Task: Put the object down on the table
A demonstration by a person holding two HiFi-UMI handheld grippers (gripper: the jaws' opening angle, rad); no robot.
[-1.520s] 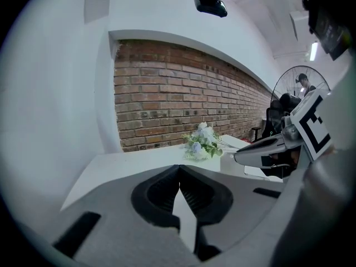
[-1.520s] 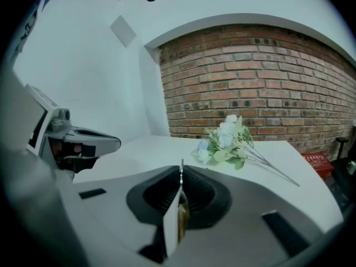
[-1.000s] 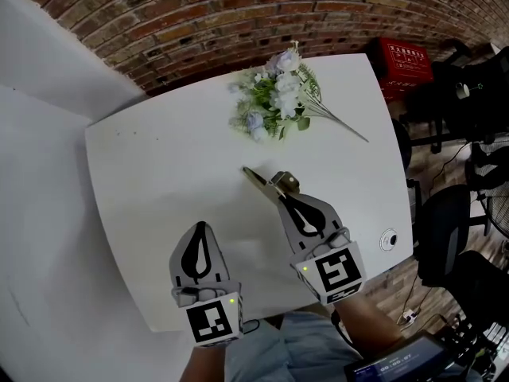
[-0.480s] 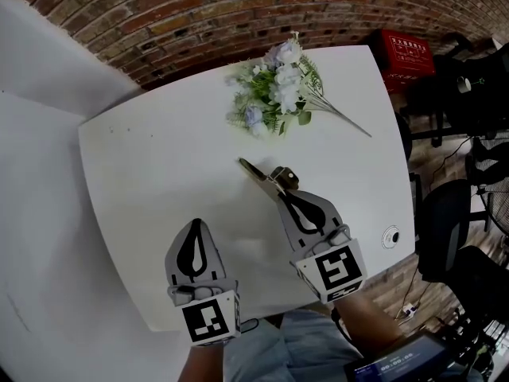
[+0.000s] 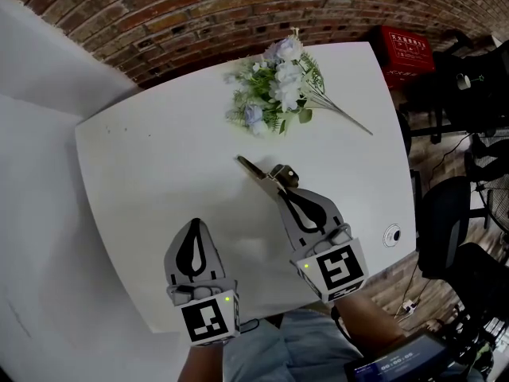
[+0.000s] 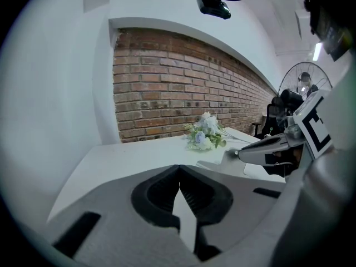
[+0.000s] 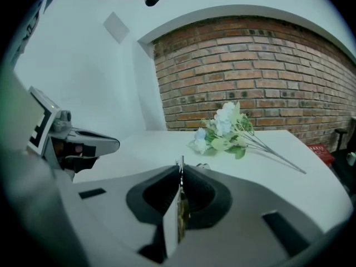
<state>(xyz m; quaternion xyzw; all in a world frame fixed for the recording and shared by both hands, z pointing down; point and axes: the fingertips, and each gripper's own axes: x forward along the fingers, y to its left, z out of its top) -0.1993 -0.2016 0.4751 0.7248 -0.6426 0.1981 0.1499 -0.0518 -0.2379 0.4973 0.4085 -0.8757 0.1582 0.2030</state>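
Observation:
My right gripper (image 5: 282,188) holds a thin, flat brass-coloured metal tool (image 5: 256,169) just over the middle of the white table (image 5: 151,165), its blade pointing away to the left. In the right gripper view the tool (image 7: 181,204) stands edge-on between the pads, which still touch it while the jaws are opening slightly. My left gripper (image 5: 195,224) hovers over the near left part of the table, shut and empty; its tips (image 6: 179,169) meet. A bunch of white and pale blue artificial flowers (image 5: 278,86) lies at the table's far side.
A red crate (image 5: 407,54) and dark office chairs (image 5: 445,229) stand off the table's right edge. A small round white fitting (image 5: 390,235) sits near the right front corner. A brick wall runs behind the table, with a white wall to the left.
The right gripper and its tool have crept slightly farther over the table. The left gripper has barely shifted.

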